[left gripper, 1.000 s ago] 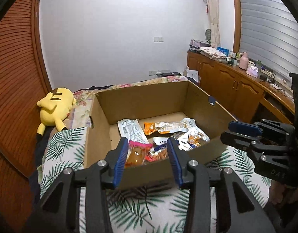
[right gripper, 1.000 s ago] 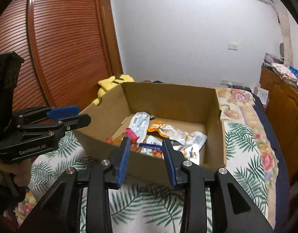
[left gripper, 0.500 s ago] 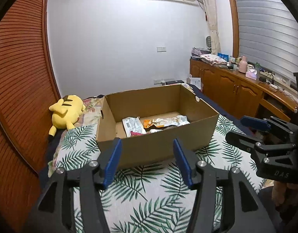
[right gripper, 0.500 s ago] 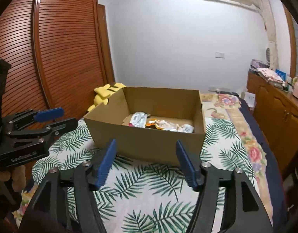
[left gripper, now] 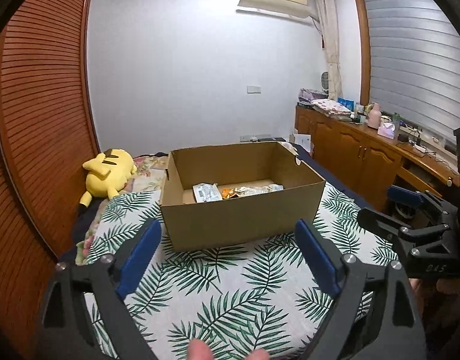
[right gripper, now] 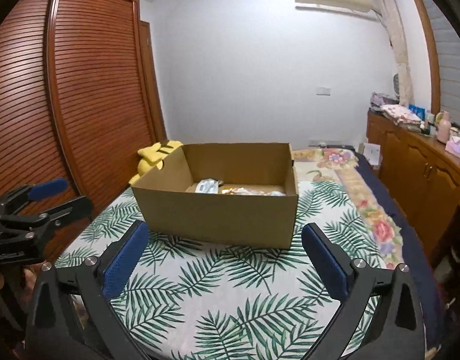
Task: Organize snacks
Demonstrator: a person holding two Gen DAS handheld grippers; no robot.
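An open cardboard box stands on the leaf-print bedspread. It holds several snack packets, among them a white one and an orange one. The box also shows in the right wrist view. My left gripper is open and empty, held back from the box's near wall. My right gripper is open and empty too, also short of the box. Each gripper shows at the edge of the other's view, the right one and the left one.
A yellow plush toy lies left of the box by the slatted wooden wardrobe. A wooden sideboard with clutter runs along the right wall. The bed's right edge drops off past a floral blanket.
Both grippers have pulled back and away from the box and opened wide. The box now looks smaller and farther, with more bedspread in front.
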